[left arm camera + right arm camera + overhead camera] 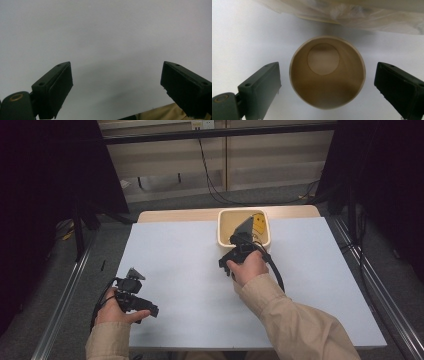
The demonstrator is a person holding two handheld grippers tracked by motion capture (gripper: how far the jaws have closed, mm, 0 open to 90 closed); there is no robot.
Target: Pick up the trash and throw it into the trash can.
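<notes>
your right tongs [325,87] stand wide open around the paper cup [327,72], touching nothing; its mouth faces you. left tongs [116,85] open, empty.

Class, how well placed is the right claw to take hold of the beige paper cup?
Probably yes: the right claw stands open with the beige paper cup between its jaws, a gap on each side, nothing in between. The cream bin lies just beyond.

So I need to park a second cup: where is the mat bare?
The white mat is bare between the left gripper and the right gripper, and right of the bin. It is crowded at the bin, where the paper cup stands between open jaws.
</notes>
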